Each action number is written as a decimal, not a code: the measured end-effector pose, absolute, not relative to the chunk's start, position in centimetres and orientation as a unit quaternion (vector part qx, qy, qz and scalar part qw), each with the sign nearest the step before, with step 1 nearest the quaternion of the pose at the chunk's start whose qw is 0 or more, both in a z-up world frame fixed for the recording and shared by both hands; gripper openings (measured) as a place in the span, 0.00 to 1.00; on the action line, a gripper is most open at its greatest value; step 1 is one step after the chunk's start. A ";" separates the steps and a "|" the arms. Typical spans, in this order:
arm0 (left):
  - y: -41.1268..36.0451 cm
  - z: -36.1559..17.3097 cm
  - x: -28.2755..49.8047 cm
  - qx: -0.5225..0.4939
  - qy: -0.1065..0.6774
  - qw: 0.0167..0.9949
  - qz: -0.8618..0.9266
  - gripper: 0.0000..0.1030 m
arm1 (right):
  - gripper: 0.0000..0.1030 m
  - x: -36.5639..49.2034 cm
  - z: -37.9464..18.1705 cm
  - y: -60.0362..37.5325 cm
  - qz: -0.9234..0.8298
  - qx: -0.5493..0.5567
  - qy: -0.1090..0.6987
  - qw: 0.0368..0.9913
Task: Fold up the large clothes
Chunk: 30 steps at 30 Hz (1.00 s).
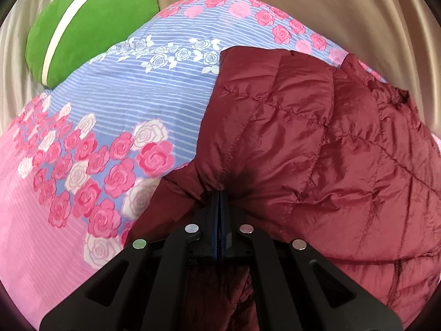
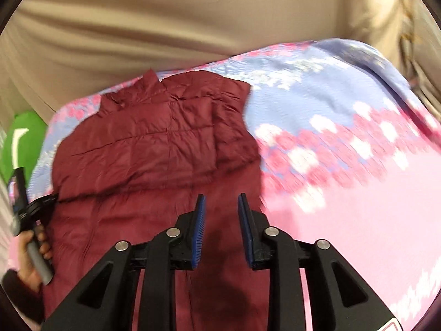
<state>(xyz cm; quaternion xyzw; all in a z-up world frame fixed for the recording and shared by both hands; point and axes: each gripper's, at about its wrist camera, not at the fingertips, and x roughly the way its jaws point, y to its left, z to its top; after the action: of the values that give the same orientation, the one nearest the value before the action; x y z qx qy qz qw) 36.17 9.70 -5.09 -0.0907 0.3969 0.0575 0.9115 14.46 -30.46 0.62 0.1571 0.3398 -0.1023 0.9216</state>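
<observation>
Two grippers on one garment, and over on the left a plump green plush cushion with a white stripe point(image 1: 91, 24) sits at the bed's far corner, well apart from the action. Next across, the left gripper point(image 1: 219, 201) has its blue pads pressed tight together on a gathered pinch of the maroon quilted puffer jacket point(image 1: 303, 138), right at a stitched seam on the garment's left edge; in the right wrist view that same tool shows at the jacket's side, held in the person's hand point(image 2: 33, 248). The jacket lies spread on the rose-printed pink and lilac bedspread point(image 1: 69, 165), collar towards the beige wall point(image 2: 137, 27). Moving right, the right gripper point(image 2: 220, 207) hovers over the lower part of the jacket with its jaws parted, nothing between them. That shell looks glossy and slick, the filling light and springy, so I'd judge it wants to slide and puff back open; seams and hems look like the surest places to bite, with a deep pinch rather than a skim of fabric.
</observation>
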 end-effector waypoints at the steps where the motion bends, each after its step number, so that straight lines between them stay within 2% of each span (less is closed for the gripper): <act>1: 9.9 -4.9 35.6 -0.093 0.396 0.912 0.053 0.04 | 0.28 12.3 0.6 -31.0 -0.107 0.167 0.335 0.921; 3: 10.5 -4.2 33.3 -0.090 0.395 0.914 0.030 0.26 | 0.38 8.8 0.3 -31.8 -0.119 0.176 0.330 0.920; 4: 10.9 -3.9 32.3 -0.089 0.393 0.915 0.020 0.32 | 0.41 6.3 0.0 -32.4 -0.128 0.180 0.329 0.918; 6: 12.1 -2.8 29.0 -0.082 0.383 0.920 -0.003 0.56 | 0.48 2.8 -0.6 -33.2 -0.142 0.183 0.331 0.915; 11: 17.3 -1.6 20.3 -0.083 0.396 0.914 -0.024 0.73 | 0.54 -5.3 -3.0 -34.9 -0.176 0.210 0.351 0.895; 17: 24.1 -4.3 12.3 -0.181 0.453 0.872 -0.044 0.75 | 0.60 -10.2 -5.1 -34.9 -0.158 0.265 0.353 0.883; 21: 25.6 -5.7 9.0 -0.240 0.469 0.846 -0.075 0.75 | 0.64 -11.0 -5.5 -33.7 -0.111 0.286 0.348 0.886; 30: 24.3 -6.3 6.6 -0.258 0.472 0.835 -0.113 0.75 | 0.66 -10.4 -7.7 -31.2 -0.042 0.330 0.355 0.874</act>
<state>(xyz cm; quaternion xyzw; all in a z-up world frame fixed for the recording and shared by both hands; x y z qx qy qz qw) 6.61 24.29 -6.32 -0.2577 0.4723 -0.1130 0.8353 -10.44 -31.25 -7.67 0.3304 0.3547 -0.0419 0.8736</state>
